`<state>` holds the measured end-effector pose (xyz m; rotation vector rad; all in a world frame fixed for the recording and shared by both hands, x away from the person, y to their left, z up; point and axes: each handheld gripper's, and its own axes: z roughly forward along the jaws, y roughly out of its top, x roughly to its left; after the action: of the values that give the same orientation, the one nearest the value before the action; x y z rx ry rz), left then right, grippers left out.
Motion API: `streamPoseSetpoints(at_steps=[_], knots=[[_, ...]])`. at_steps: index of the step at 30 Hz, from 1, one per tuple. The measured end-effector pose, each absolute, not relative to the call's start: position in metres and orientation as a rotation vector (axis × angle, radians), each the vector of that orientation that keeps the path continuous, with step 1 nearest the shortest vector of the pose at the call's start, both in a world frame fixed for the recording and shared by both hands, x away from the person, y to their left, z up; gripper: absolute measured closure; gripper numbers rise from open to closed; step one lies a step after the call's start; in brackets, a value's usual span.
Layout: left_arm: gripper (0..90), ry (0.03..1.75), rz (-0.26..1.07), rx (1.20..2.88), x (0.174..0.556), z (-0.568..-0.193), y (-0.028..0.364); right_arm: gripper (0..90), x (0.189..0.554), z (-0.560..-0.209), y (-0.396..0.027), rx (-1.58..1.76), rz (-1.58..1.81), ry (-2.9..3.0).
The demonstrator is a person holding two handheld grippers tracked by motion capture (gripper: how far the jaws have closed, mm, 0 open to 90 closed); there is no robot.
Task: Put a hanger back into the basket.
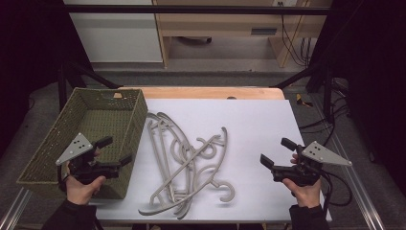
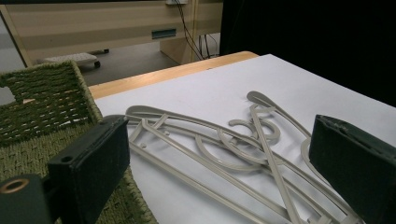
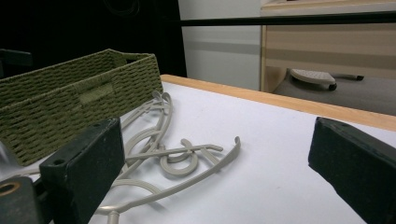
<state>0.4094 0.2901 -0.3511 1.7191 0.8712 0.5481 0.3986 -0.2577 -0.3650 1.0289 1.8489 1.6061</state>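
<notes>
Several grey plastic hangers [image 1: 186, 163] lie tangled in a pile on the white sheet [image 1: 253, 124] at the table's middle. A green woven basket [image 1: 57, 143] stands at the left, with nothing seen inside. My left gripper [image 1: 115, 151] hovers over the basket's near right wall, jaws wide apart and bare, pointing toward the hangers [image 2: 224, 149]. My right gripper [image 1: 276, 152] hangs over the sheet's right part, open and bare, facing the hangers [image 3: 173, 149] and the basket [image 3: 70, 102].
The wooden table edge [image 1: 210, 92] runs behind the sheet. Black frame bars [image 1: 201, 8] cross overhead and slant down at both sides. Cables [image 1: 335, 191] trail near the right hand. Bare sheet lies between the hangers and the right gripper.
</notes>
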Motion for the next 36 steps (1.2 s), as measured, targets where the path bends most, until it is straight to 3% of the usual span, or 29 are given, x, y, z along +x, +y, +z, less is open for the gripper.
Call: streamPoseSetpoints(at_steps=[16, 36], knots=[[5.4, 0.808, 0.496, 1.814, 0.399, -0.348, 0.253, 4.0, 0.398, -0.363, -0.256, 1.027, 1.589, 1.858], [6.8, 0.687, 0.353, 2.131, 0.39, -0.368, 0.173, 4.0, 0.398, -0.363, -0.254, 1.025, 1.566, 1.884]])
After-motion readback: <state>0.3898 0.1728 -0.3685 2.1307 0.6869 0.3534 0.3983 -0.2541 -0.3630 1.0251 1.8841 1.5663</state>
